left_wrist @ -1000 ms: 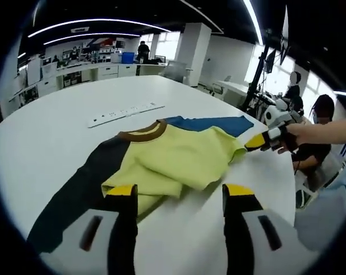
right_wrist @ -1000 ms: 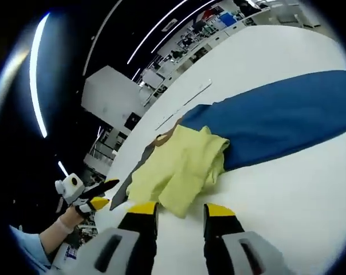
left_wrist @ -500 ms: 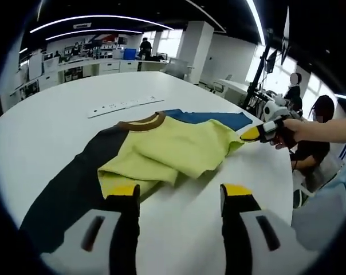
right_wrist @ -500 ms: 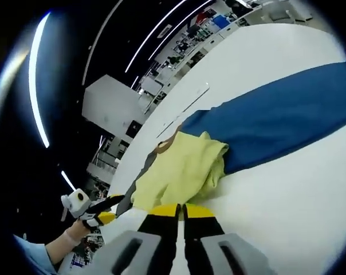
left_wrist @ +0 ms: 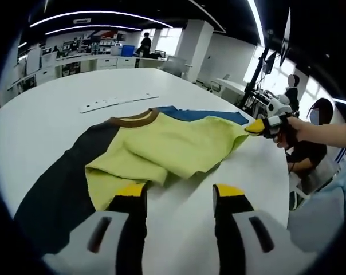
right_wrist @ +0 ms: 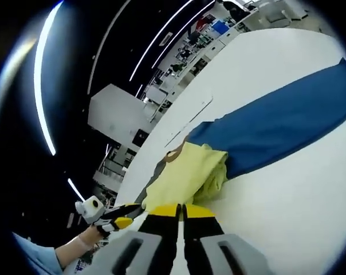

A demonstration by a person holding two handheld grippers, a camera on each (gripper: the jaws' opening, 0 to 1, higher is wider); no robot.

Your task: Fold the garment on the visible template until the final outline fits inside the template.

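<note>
Both grippers work a yellow T-shirt [left_wrist: 161, 152] lying partly folded on a white table [left_wrist: 41, 126]: the left gripper [left_wrist: 174, 193] hovers with its jaws spread above the shirt's near edge. Right gripper [right_wrist: 180, 211] has its jaws pinched together on the shirt's hem, and it shows at the shirt's far corner in the left gripper view. Blue cloth [right_wrist: 276, 132] and dark cloth [left_wrist: 58, 183] lie under the shirt, with a white strip [left_wrist: 113, 102] beyond the brown collar [left_wrist: 134, 118].

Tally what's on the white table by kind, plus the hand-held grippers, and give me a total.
Garment (yellow, brown collar): 1
Template cloths: 2, one blue, one dark
White strip: 1
Hand-held grippers: 2, left hand-held gripper, right hand-held gripper
Total: 6
</note>
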